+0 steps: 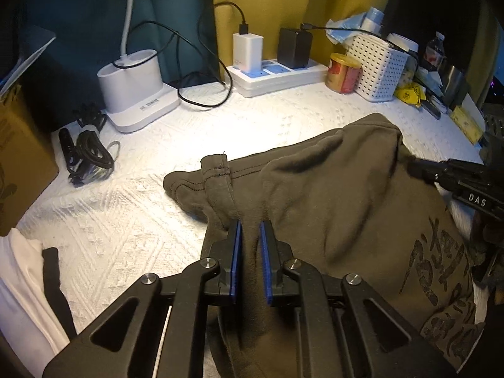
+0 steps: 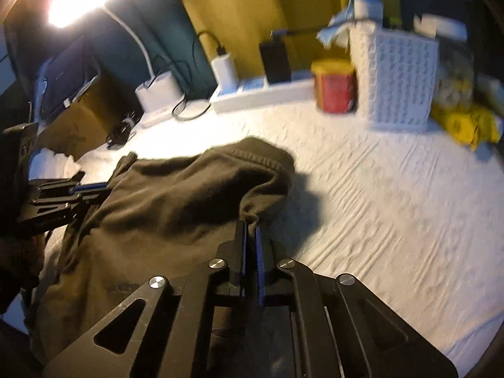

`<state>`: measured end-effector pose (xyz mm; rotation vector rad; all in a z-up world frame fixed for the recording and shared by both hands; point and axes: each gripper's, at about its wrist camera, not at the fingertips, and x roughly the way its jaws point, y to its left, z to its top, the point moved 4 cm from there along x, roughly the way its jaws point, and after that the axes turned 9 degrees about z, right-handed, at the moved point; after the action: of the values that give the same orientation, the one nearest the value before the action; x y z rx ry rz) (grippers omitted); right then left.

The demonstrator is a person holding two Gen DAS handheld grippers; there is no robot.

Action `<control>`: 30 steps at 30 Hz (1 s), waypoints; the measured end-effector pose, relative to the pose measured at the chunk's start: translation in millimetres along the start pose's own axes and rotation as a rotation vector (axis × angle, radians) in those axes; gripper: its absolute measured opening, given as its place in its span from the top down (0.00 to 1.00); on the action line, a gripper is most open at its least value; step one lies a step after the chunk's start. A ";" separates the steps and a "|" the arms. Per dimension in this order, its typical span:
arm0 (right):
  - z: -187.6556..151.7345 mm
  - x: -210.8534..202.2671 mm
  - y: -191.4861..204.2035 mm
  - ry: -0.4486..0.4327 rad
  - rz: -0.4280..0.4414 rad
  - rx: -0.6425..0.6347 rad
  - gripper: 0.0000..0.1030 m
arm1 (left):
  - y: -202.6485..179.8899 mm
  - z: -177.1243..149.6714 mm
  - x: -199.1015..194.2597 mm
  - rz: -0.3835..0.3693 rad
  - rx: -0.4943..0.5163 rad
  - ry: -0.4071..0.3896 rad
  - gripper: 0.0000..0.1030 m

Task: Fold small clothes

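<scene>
A dark olive garment with black printed characters lies bunched on the white quilted cover. My left gripper is shut on a fold of it near its left edge, cloth pinched between the blue pads. My right gripper is shut on the garment at its right edge, cloth bunched up in front of the pads. The right gripper shows at the right edge of the left wrist view, and the left gripper shows at the left of the right wrist view.
Along the back stand a white lamp base, a power strip with chargers, a red-and-gold can, a white perforated basket and yellow packets. Coiled black cables, a cardboard box and a white cloth lie left.
</scene>
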<state>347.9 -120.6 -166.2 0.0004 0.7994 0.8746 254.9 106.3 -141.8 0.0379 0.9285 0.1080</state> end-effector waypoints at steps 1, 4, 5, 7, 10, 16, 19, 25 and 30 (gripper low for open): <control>2.0 -0.3 -1.4 -0.002 -0.007 0.000 0.94 | 0.9 0.2 0.2 0.005 -0.003 0.001 0.89; 5.8 1.5 -5.9 0.000 -0.055 -0.013 0.95 | 1.9 0.3 0.8 0.021 -0.012 -0.004 0.89; 5.9 2.9 -6.1 0.002 -0.064 -0.014 0.95 | 1.4 -0.3 1.2 0.031 -0.013 -0.002 0.88; 3.7 5.5 -6.9 0.014 -0.079 -0.010 0.95 | 2.5 -1.5 1.9 0.068 -0.024 0.010 0.86; 1.1 4.4 -8.3 0.020 -0.109 -0.006 0.95 | 6.4 -3.0 -2.9 0.079 -0.061 0.038 0.86; -0.6 -20.1 -0.1 -0.032 -0.119 -0.028 0.51 | -0.8 -12.4 -32.7 0.096 -0.056 0.004 0.48; -4.6 -33.6 8.3 -0.057 -0.112 -0.042 0.45 | -6.4 -18.4 -48.1 0.085 -0.075 -0.021 0.40; -18.7 -57.7 25.4 -0.097 -0.102 -0.054 0.45 | -27.7 -36.2 -67.6 0.060 -0.046 -0.035 0.40; -34.3 -72.3 31.8 -0.116 -0.093 -0.051 0.45 | -43.4 -51.8 -79.6 0.039 -0.032 -0.032 0.40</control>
<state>277.5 -159.7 -135.7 -0.0307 0.6634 0.7990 169.5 53.7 -112.8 0.0282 0.8939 0.1579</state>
